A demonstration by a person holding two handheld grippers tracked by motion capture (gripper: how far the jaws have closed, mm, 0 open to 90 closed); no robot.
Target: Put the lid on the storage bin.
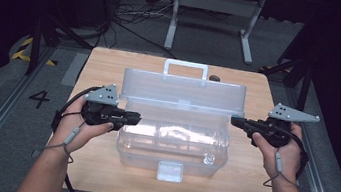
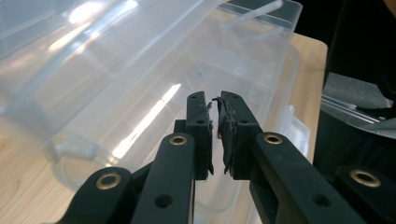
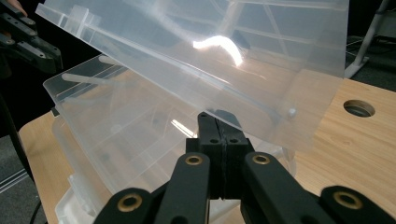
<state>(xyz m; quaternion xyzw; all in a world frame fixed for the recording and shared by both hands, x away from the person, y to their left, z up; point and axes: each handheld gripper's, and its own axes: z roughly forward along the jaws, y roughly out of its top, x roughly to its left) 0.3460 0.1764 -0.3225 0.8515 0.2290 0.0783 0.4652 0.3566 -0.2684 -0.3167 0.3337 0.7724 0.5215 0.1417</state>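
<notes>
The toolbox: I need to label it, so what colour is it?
Clear, colourless plastic toolbox; the high view shows it best.

Storage box point(image 1: 172, 144) sits mid-table point(image 1: 112, 65), lid point(image 1: 184, 92) raised behind it, left gripper point(image 1: 136, 117) at its left end, right gripper point(image 1: 233, 120) at its right.

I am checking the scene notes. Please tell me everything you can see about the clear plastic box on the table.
The clear plastic box looks like a translucent toolbox standing in the middle of the wooden table. Its lid is raised and leans back, with a white carry handle on its top edge. A latch tab hangs at the front wall. Moulded dividers show inside; I cannot tell any contents. The left gripper and right gripper are at its two ends; contact is unclear.
</notes>
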